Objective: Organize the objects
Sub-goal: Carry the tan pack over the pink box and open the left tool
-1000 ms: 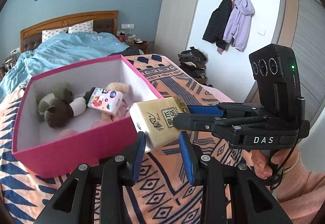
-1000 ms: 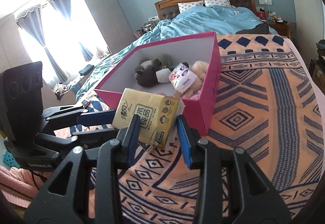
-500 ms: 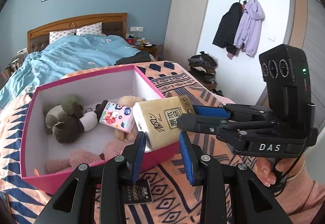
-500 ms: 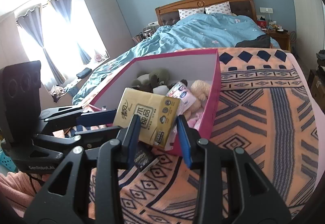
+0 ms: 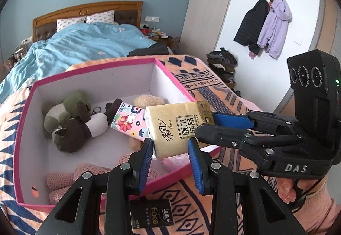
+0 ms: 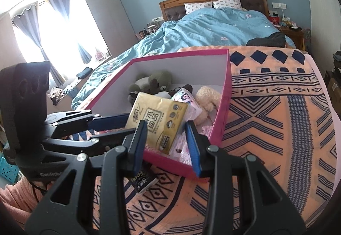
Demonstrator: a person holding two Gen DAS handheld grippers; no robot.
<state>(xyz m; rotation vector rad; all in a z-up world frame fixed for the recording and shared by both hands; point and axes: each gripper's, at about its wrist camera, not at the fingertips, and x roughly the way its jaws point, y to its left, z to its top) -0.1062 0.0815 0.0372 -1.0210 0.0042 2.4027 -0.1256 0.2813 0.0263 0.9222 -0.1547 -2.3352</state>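
Tissue pack (image 5: 178, 128): gold, with printed characters, held up in the air right over the near-right corner of the pink box (image 5: 64, 208), clear of the stuff inside.
Right gripper (image 5: 207, 123): pretty sure this one has the pack; its blue pads look clamped on the pack's right end, jaws only partly apart.
Left gripper (image 5: 170, 160): as closed as it goes, though a gap still shows between the pads. The pack's near-left corner sits at that gap. Can't tell whether the pads actually press on it.
Pink box: sits on the patterned orange blanket (image 6: 277, 128), open top, white inside.
In the box: plush toys (image 5: 70, 119) at the far left, a floral pack (image 5: 130, 121) in the middle.
Black packet (image 5: 151, 215): flat on the blanket, just outside the box's near wall.
Hand (image 5: 298, 190): pink sleeve, on the right gripper's handle.
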